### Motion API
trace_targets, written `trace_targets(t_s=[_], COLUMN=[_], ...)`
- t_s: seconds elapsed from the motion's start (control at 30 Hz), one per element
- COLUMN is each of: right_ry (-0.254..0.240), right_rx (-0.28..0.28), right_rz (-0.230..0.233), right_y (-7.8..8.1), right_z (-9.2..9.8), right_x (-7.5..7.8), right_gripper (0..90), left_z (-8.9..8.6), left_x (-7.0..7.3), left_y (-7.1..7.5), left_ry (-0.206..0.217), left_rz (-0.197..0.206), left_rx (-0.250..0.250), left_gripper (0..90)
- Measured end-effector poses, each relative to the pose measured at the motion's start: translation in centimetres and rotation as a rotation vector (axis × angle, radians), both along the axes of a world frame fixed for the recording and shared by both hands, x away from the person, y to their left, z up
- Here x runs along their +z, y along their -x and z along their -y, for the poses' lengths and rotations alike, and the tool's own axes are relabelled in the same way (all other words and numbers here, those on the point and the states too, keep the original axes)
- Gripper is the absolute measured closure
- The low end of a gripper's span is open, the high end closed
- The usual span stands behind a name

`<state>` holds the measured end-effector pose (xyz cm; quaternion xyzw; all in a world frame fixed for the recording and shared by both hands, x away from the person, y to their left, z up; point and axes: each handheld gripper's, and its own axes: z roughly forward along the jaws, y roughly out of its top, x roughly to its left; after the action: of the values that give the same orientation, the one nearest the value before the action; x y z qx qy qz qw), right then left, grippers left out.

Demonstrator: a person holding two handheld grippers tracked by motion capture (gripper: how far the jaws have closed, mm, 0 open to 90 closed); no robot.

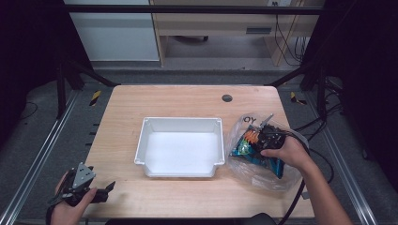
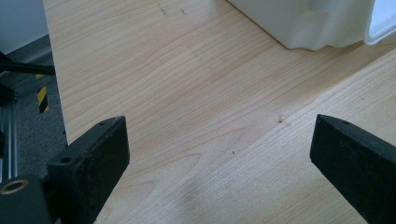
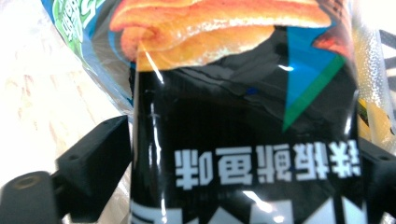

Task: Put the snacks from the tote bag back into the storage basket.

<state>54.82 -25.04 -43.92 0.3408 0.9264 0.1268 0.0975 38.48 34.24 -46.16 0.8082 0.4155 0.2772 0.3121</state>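
1. The right gripper (image 1: pixel 268 136) reaches into the clear plastic bag (image 1: pixel 244 123) at the table's (image 1: pixel 187 96) right side, the forearm angled in from the near right.
2. Its jaws flank the black snack packet (image 3: pixel 243 140); whether they press it I cannot tell.
3. The left gripper (image 1: pixel 109 185) rests at the near left corner, jaws spread.
4. The white tray (image 1: pixel 180 123) sits mid-table.
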Motion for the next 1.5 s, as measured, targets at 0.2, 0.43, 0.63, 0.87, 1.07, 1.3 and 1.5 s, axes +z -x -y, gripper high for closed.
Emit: trace_targets(t_s=[0.2, 0.43, 0.63, 0.87, 1.07, 1.3, 1.5], right_ry=[-0.016, -0.053, -0.078, -0.120, -0.131, -0.163, -0.187], right_rx=[0.010, 0.005, 0.014, 0.001, -0.008, 0.004, 0.003], right_rz=[0.025, 0.082, 0.125, 0.201, 0.228, 0.263, 0.290], right_y=[0.7, 2.3, 3.3, 4.5, 4.8, 5.4, 5.7], right_z=[0.5, 0.7, 0.6, 0.6, 0.8, 0.4, 0.2], right_x=[0.7, 2.0, 2.9, 4.4, 4.9, 6.1, 6.9], right_gripper=[31.3, 40.4, 41.1, 41.5, 41.7, 41.9, 42.2], left_z=[0.0, -0.2, -0.2, -0.4, -0.4, -0.4, -0.4], left_x=[0.0, 0.0, 0.0, 0.0, 0.0, 0.1, 0.1], left_y=[0.0, 0.0, 0.0, 0.0, 0.0, 0.0, 0.1], left_ry=[0.000, 0.005, 0.006, 0.012, 0.016, 0.016, 0.017], left_rz=[-0.003, -0.001, -0.004, 0.004, 0.005, 0.008, 0.009], left_rx=[0.002, 0.009, 0.011, 0.015, 0.018, 0.020, 0.021], left_gripper=[4.3, 4.3, 4.3, 4.3, 4.3, 4.3, 4.3])
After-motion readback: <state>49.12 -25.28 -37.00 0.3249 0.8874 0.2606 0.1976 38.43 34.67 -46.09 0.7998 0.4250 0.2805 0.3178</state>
